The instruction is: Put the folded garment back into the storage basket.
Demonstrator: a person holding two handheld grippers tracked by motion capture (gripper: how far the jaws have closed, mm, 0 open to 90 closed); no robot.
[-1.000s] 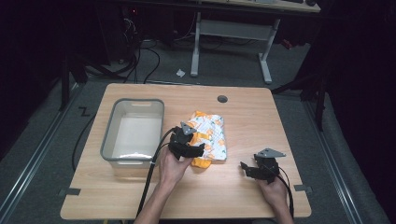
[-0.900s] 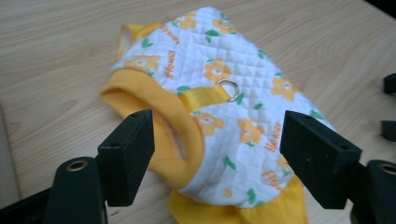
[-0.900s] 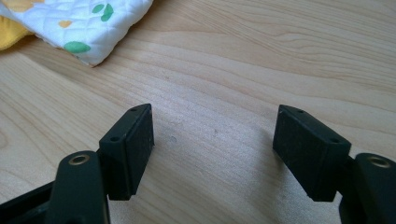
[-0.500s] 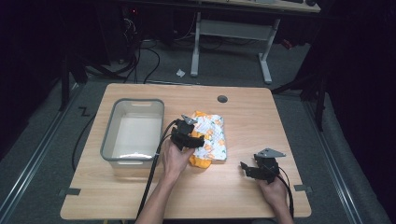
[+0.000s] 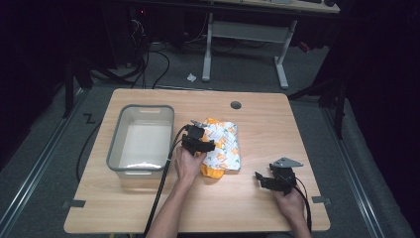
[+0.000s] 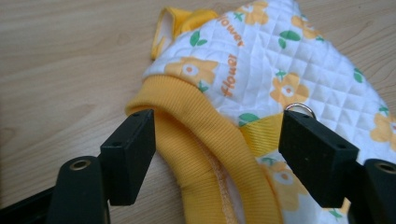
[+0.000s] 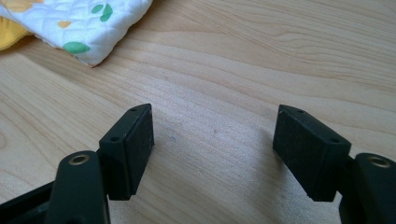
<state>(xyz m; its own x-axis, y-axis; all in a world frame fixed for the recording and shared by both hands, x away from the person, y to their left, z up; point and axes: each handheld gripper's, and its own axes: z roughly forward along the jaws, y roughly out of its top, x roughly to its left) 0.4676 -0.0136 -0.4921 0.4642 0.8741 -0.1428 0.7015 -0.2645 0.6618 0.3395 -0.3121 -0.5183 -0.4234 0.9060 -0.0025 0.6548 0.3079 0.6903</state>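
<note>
A grey plastic tub with a wide rim [image 5: 115,144] sits on the light wooden table [image 5: 257,208]. The tub has nothing in it; its pale floor shines a little. Just to the right of the tub lies a small quilted white garment with yellow flowers and yellow knitted edges [image 5: 223,148]. It lies flat on the table, folded into a bundle, outside the tub.

The left gripper [image 5: 199,144] is between the tub and the garment, right at the garment's near left edge. Its jaws stand wide apart. The left gripper view shows this up close: the left gripper [image 6: 217,149] has one black jaw on each side of the thick yellow ribbed cuff [image 6: 201,140], and the cuff sits in the gap. I cannot tell if the jaws touch the cloth. This view also shows things the high view is too far away to show: the word "flower" in orange letters, the little green leaves, and a small silver metal ring [image 6: 299,108] on a yellow strap.

The right gripper [image 5: 270,179] is well to the right of the tub, past the garment, and apart from it. In the right gripper view, the right gripper [image 7: 212,149] has wide-open jaws with bare wood between them. A corner of the garment [image 7: 84,23] peeks in at the top left.
</note>
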